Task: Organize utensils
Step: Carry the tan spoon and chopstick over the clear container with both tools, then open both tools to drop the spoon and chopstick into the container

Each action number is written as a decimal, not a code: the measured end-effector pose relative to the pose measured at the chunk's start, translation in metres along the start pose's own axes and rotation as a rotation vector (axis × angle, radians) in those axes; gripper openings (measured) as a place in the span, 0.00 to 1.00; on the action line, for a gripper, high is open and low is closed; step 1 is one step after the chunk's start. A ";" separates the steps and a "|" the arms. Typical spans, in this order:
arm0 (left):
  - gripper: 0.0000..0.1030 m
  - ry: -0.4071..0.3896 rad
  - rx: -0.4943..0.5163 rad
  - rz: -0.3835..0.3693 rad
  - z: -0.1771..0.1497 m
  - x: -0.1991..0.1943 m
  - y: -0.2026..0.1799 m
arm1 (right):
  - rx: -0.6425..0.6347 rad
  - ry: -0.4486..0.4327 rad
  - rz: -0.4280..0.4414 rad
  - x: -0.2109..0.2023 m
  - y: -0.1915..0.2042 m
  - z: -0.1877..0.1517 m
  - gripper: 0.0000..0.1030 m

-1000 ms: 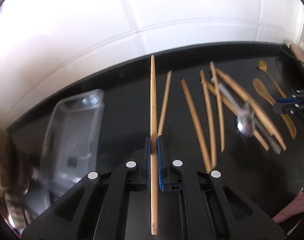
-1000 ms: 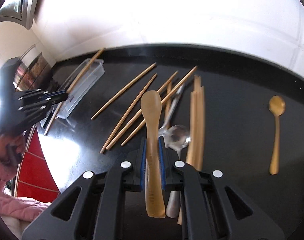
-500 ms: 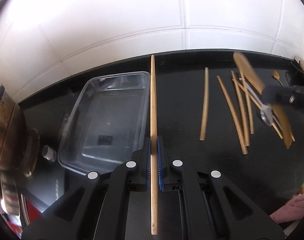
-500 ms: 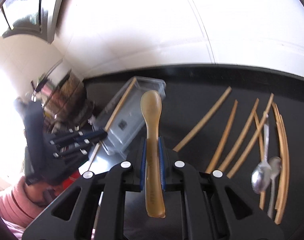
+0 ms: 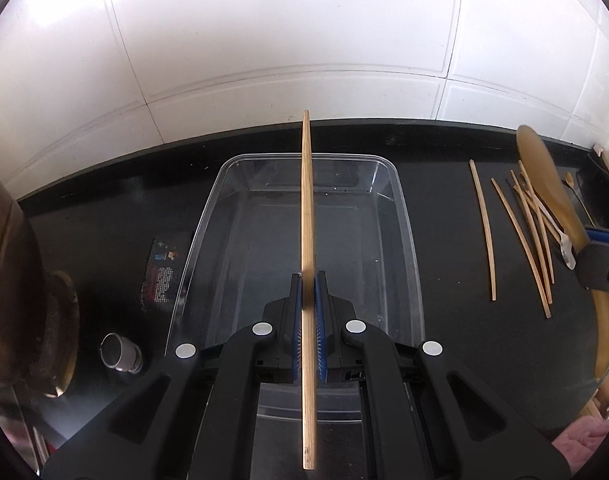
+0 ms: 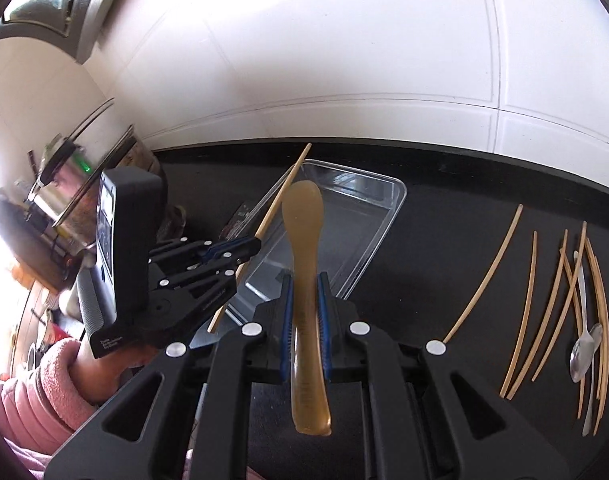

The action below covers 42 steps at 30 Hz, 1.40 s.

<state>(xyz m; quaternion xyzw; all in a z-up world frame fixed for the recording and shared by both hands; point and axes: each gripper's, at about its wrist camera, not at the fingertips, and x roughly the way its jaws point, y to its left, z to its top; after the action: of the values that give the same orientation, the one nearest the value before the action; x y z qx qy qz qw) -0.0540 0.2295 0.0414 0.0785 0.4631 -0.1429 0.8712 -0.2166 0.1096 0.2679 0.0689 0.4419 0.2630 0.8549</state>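
Observation:
My left gripper (image 5: 308, 280) is shut on a long wooden chopstick (image 5: 307, 208) that hangs lengthwise over a clear plastic tray (image 5: 404, 216) on the black counter. In the right wrist view that same left gripper (image 6: 250, 248) and its chopstick (image 6: 282, 188) sit above the tray's (image 6: 384, 220) left side. My right gripper (image 6: 304, 280) is shut on an amber plastic spoon (image 6: 302, 216), held above the tray's near end. From the left wrist view the spoon (image 5: 544, 176) and right gripper (image 5: 608, 236) show at the right edge. Several loose chopsticks (image 6: 544, 304) and a metal spoon (image 6: 582, 352) lie on the counter to the right.
A white tiled wall (image 5: 304, 40) backs the counter. A steel pot (image 6: 64, 184) and a jar stand at the left. A small metal cup (image 5: 118, 352) and a printed card (image 5: 164, 272) lie left of the tray. A pink sleeve (image 6: 36, 392) shows at lower left.
Both grippers have swung left from the utensil pile to the clear tray, each keeping its grip. The tray now lies under the chopstick and the spoon.

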 end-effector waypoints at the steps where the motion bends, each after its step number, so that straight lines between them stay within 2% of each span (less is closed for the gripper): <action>1: 0.05 0.002 -0.003 -0.003 -0.004 0.001 0.003 | 0.010 -0.001 -0.009 0.005 0.002 0.002 0.12; 4: 0.05 0.017 0.020 -0.011 -0.002 0.015 0.004 | 0.033 -0.001 -0.008 0.026 0.013 0.015 0.12; 7: 0.05 0.012 0.013 -0.007 -0.003 0.007 0.015 | 0.042 -0.019 0.001 0.040 0.026 0.030 0.12; 12: 0.05 0.011 0.012 -0.006 0.006 0.020 0.017 | 0.050 -0.034 0.002 0.061 0.035 0.044 0.12; 17: 0.05 0.024 0.006 -0.003 0.004 0.032 0.021 | 0.063 -0.023 0.002 0.081 0.025 0.043 0.12; 28: 0.05 0.056 -0.031 -0.021 -0.012 0.027 0.050 | 0.127 0.029 0.007 0.117 0.009 0.038 0.12; 35: 0.07 0.125 -0.054 -0.050 -0.014 0.044 0.059 | 0.257 0.057 0.003 0.149 -0.005 0.042 0.12; 36: 0.10 0.140 -0.052 -0.045 -0.012 0.047 0.060 | 0.279 0.057 -0.003 0.150 -0.007 0.043 0.12; 37: 0.30 0.143 -0.052 -0.037 -0.012 0.047 0.061 | 0.290 0.062 -0.016 0.150 -0.009 0.046 0.14; 38: 0.73 0.139 -0.054 -0.026 -0.012 0.047 0.061 | 0.282 0.061 -0.026 0.147 -0.010 0.048 0.25; 39: 0.88 0.118 -0.058 -0.010 -0.011 0.043 0.062 | 0.271 0.036 -0.031 0.141 -0.011 0.052 0.38; 40: 0.92 0.097 -0.063 -0.007 -0.011 0.040 0.063 | 0.270 0.010 -0.035 0.134 -0.012 0.054 0.74; 41: 0.92 0.084 -0.066 -0.014 -0.010 0.036 0.063 | 0.278 -0.030 -0.041 0.125 -0.013 0.058 0.87; 42: 0.92 0.086 -0.066 -0.012 -0.009 0.034 0.063 | 0.279 -0.058 -0.039 0.118 -0.014 0.061 0.87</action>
<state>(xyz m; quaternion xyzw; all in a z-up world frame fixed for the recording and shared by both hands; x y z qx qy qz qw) -0.0225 0.2854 0.0081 0.0531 0.5052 -0.1295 0.8516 -0.1072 0.1646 0.2147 0.1861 0.4505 0.1800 0.8544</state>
